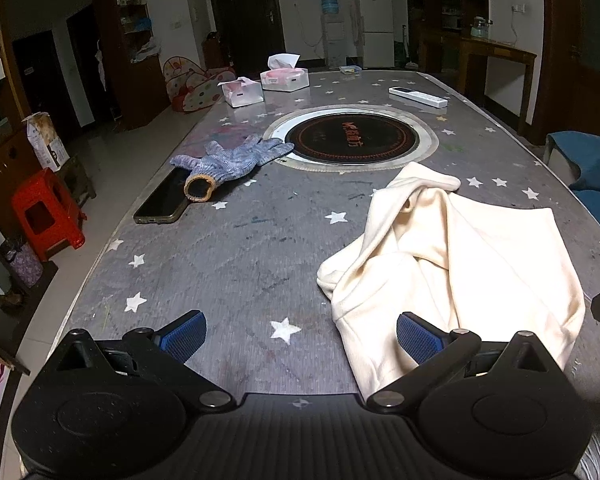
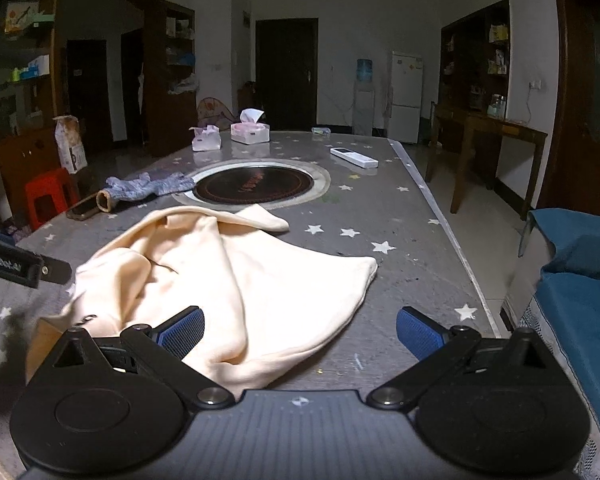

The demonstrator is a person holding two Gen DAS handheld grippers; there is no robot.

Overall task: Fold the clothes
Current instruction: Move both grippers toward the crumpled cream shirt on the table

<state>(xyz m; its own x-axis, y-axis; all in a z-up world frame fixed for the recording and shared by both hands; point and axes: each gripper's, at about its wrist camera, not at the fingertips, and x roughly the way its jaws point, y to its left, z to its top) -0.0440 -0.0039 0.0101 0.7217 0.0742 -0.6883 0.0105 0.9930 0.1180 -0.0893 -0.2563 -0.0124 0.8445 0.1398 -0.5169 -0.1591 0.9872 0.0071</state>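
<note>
A cream garment lies crumpled on the grey star-patterned table, near its front right part. It also shows in the right wrist view, spread toward the table's right edge. My left gripper is open and empty, just above the table at the garment's near left edge, its right pad over the cloth. My right gripper is open and empty, at the garment's near edge, its left pad over the cloth. The left gripper's body shows at the left of the right wrist view.
A blue knit glove lies over a phone at the left. A round black hotplate is set in the table's middle. Two tissue boxes and a white remote are at the far end. A blue sofa stands right.
</note>
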